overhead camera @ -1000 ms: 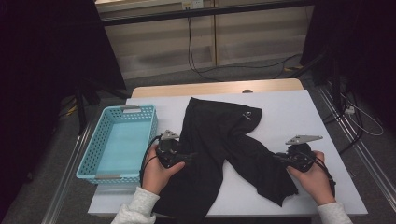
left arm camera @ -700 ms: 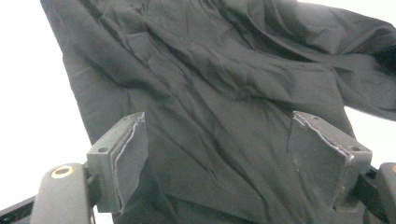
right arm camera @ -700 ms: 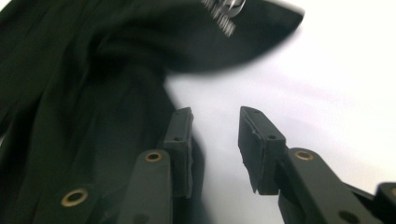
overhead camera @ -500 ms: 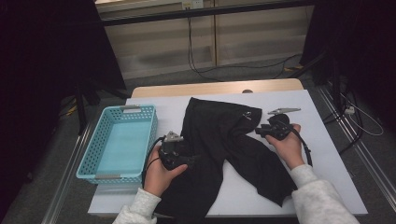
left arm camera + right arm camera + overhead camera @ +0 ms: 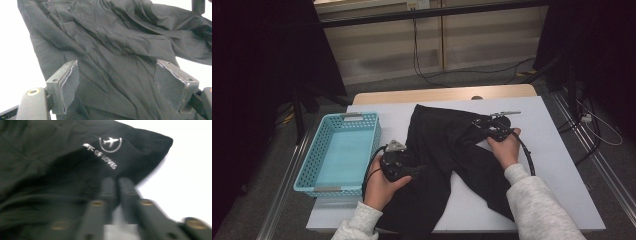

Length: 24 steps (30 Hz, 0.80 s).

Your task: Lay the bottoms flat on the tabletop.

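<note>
A: What does the black garment (image 5: pixel 447 160) look like?

B: Dark, thin, creased cloth, spread in two long lobes over the white table (image 5: pixel 557 170). One corner bears a white logo (image 5: pixel 110 143) of an aeroplane in a ring above some lettering.

A: How much room is there around it?

B: Its near end hangs over the table's front edge. Bare table lies right of the garment; the turquoise basket (image 5: pixel 343 150) stands just left of it.

A: And the grippers?

B: The left gripper (image 5: pixel 122 85) rests on the left lobe, jaws standing wide, cloth lying between the pads (image 5: pixel 70 85) unpinched. The right gripper (image 5: pixel 117 195) sits at the far right corner by the logo. Its jaws have just been closing and now meet; whether they pinch cloth, I cannot tell.
</note>
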Each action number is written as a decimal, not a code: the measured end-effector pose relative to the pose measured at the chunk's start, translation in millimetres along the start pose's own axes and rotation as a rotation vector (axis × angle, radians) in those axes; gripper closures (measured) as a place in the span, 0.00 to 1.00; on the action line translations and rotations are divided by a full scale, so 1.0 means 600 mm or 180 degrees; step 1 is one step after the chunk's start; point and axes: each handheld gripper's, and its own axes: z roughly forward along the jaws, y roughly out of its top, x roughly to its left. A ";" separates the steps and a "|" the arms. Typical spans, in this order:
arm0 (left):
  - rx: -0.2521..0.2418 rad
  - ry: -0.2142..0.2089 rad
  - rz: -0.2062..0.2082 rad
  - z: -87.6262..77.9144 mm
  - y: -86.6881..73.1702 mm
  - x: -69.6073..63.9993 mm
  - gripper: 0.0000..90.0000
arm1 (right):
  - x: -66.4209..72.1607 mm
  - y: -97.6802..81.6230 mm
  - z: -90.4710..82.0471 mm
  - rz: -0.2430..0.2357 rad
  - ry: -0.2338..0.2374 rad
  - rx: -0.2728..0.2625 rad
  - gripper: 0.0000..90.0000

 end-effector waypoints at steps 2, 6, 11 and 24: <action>-0.0006 0.0008 0.0010 -0.001 0.000 0.000 0.23 | -0.005 0.002 0.001 0.0016 0.0022 -0.0015 0.98; -0.0010 0.0008 0.0003 0.001 0.001 -0.002 0.23 | -0.025 0.011 0.005 0.0035 -0.0018 -0.0083 0.98; 0.0009 -0.0010 0.0018 0.005 0.003 -0.004 0.23 | -0.054 0.042 0.020 -0.0072 -0.0157 -0.0055 0.99; 0.0031 -0.0053 0.0002 0.008 0.004 -0.001 0.23 | -0.092 0.043 0.002 -0.0064 -0.0127 -0.0106 0.72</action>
